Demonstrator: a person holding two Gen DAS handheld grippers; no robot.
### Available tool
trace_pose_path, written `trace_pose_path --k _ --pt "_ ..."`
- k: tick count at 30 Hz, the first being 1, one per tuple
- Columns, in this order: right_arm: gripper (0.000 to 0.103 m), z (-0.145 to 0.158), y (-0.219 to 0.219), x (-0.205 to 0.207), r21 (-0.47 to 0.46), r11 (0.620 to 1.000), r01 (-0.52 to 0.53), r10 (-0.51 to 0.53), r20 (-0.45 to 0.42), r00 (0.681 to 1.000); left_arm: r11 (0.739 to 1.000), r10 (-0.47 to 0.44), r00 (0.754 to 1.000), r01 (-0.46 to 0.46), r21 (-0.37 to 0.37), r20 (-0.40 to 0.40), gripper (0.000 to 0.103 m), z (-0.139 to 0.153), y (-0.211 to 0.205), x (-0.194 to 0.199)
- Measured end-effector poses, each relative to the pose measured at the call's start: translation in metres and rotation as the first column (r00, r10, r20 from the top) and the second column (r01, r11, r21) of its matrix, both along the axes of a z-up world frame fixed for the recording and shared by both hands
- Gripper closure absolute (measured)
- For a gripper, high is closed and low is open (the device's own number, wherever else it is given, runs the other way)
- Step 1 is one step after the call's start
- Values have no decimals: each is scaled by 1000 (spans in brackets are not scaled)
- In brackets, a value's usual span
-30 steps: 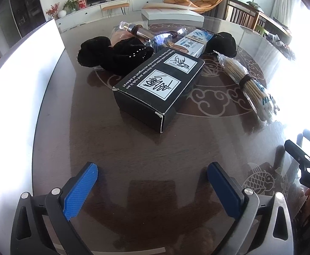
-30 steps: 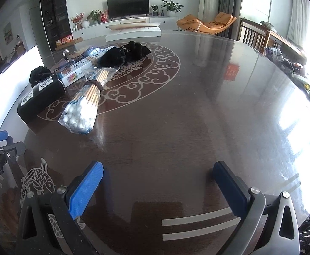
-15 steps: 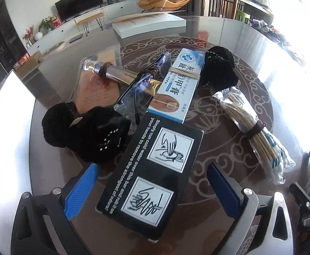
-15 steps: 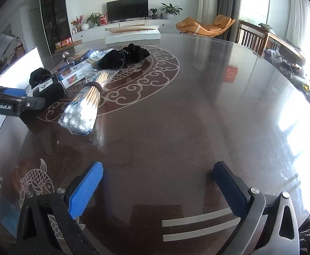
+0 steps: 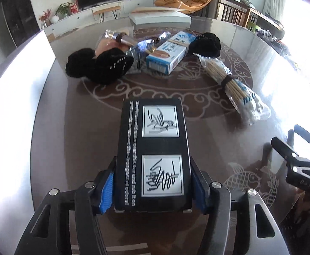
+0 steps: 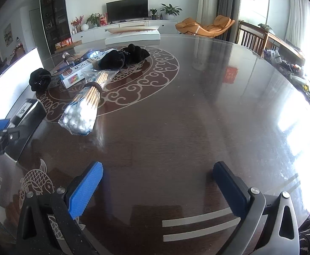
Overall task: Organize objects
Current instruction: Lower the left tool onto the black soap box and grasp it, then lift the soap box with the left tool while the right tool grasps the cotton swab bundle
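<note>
The left gripper (image 5: 152,188) has just been closing its jaws, and now the blue pads (image 5: 106,188) press on both long sides of the black box (image 5: 155,148), near the end closest to the camera. The box sits on the dark round table (image 5: 74,144), a little way from the pile of other things. The grip is at one end, so the far end may dip when the box goes up; it is best to lift slowly and keep the box flat. I cannot tell for sure if the box is already off the table, because the camera looks down on its top. The right gripper (image 6: 161,188) is wide open with nothing in it, and it hangs over a bare part of the table. There is lots of free room there, on the right side and in the middle. Ahead of the box lie a black fuzzy thing (image 5: 99,64), a blue and white box (image 5: 167,55) and a bag of cotton swabs (image 5: 233,85), so do not push the box forward. The table edge on the left (image 5: 38,127) is near, so keep the box away from it.
</note>
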State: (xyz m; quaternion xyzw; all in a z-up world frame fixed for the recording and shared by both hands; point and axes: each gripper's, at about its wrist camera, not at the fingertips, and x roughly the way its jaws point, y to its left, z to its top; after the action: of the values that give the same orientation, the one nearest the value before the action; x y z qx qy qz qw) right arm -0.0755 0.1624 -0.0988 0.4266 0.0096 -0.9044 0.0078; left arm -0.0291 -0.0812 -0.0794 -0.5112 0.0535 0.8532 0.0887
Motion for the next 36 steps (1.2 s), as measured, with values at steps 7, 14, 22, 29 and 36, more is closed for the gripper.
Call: trace_pose_path --k 7,14,22,29,36 --pt "0 0 0 -1 0 1000 -1 1 0 1000 1000 6 1000 -6 -5 -5 0 -12 -7 -15" --pt "0 1 1 -1 0 1000 -2 2 -5 1000 1000 13 997 -12 12 -71 0 -13 -10 -18" --pt "0 0 1 -1 -1 1000 -3 3 -9 1000 1000 14 996 -13 18 -93 0 -14 -12 -18" --pt "0 1 0 -5 -3 1000 6 -6 31 1000 1000 19 995 -17 18 -94 0 -13 -12 -17" --pt "0 48 -39 -59 -101 985 -137 145 74 987 1000 5 998 -4 8 -56 0 -12 -11 -20"
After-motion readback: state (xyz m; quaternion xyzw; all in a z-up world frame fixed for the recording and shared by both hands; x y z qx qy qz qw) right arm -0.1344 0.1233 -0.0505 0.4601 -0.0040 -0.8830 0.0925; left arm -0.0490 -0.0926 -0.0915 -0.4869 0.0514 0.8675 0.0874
